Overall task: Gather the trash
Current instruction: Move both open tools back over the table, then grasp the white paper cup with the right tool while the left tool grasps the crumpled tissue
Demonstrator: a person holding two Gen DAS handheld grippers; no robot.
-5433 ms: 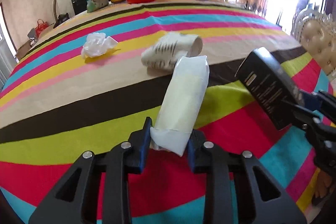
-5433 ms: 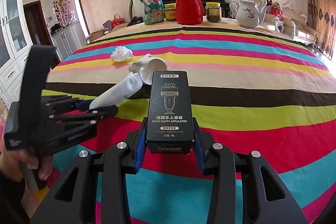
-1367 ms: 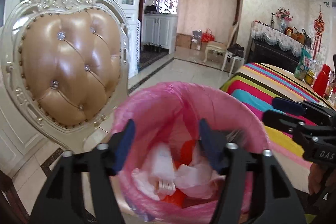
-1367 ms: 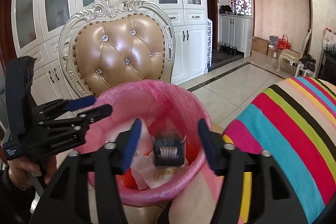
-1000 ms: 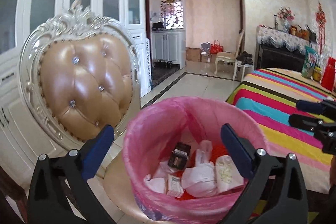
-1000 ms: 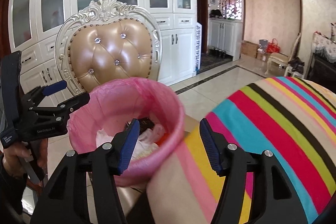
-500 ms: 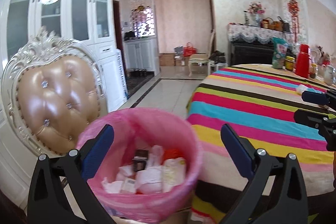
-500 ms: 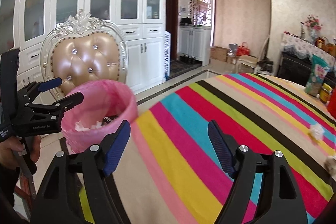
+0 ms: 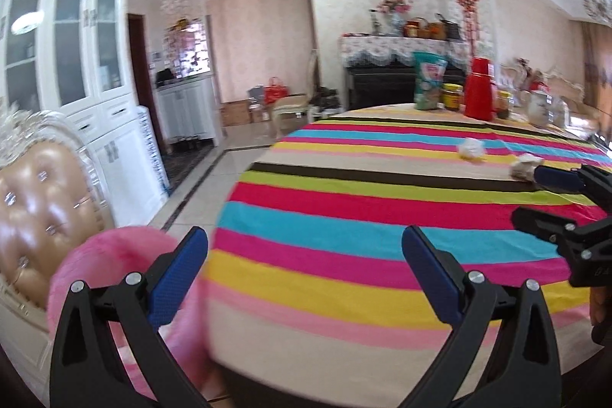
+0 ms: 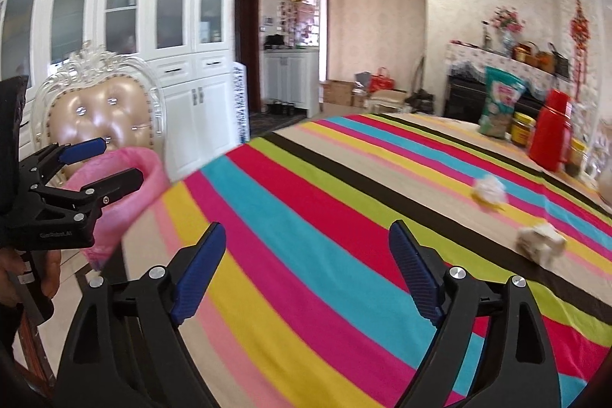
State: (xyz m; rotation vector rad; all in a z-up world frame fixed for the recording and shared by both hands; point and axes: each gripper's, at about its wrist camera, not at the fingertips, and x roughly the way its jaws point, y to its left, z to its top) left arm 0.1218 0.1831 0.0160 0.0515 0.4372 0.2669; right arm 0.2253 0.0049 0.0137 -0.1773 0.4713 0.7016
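The left claw [image 9: 305,257] is standing spread wide with nothing between its blue-padded fingers [image 9: 178,276], hanging over the near edge of the surface [image 9: 344,217], which is wearing a cloth of bright coloured stripes. The right claw [image 10: 306,264] is opening, its jaws empty, and is pointing across the same striped cloth; in the left wrist view it is showing at the right edge [image 9: 550,197]. A person's hand [image 10: 34,266] is gripping the left claw's handle.

Just beside the surface's corner, the round bin lined with a pink plastic bag [image 10: 126,186] is sitting in front of a tan tufted leather chair with a carved white frame [image 10: 99,109].

Farther out on the cloth, a crumpled white tissue ball [image 10: 489,190] is lying on a yellow stripe, and a crushed white paper cup [image 10: 541,241] is lying near it, closer to the right claw. Both are well apart from the bin.

At the far end of the surface, a green snack bag [image 10: 499,106], a yellow-lidded jar [image 10: 522,129] and a red plastic thermos jug [image 10: 550,134] are standing in a row.
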